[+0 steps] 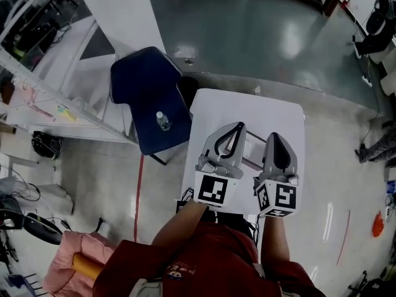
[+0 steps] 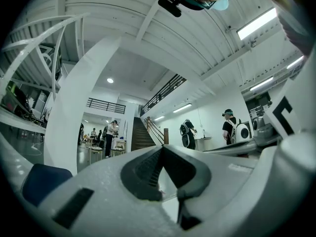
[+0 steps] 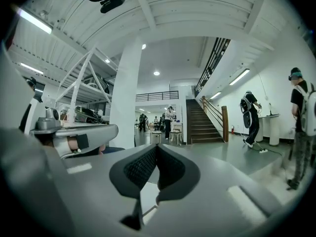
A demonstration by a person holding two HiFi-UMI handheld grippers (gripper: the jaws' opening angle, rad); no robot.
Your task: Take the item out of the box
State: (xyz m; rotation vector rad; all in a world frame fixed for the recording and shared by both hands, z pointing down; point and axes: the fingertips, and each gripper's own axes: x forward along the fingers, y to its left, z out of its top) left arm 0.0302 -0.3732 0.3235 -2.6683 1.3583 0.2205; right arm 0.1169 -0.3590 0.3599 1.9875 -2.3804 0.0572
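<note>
The left tool (image 1: pixel 239 126) and the right tool (image 1: pixel 274 136) are both closed, tips touching and gripping nothing, side by side over the near part of the white worktop (image 1: pixel 247 107). Between them lies a thin-edged frame (image 1: pixel 250 156), possibly the box, mostly hidden. Far left, a bottle (image 1: pixel 163 121) rests on a dark blue chair (image 1: pixel 145 85).

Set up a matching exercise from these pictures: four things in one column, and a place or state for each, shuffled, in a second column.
Things
1. small clear plastic bottle
2. white square table
3. pink padded fabric bundle
4. left gripper

Places or states
A. fingers together, nothing between them
B. lower left corner of the head view, beside the person's red top
C. on the seat of the dark blue chair
D. beneath the right gripper

Pairs: 1-C, 2-D, 3-B, 4-A
</note>
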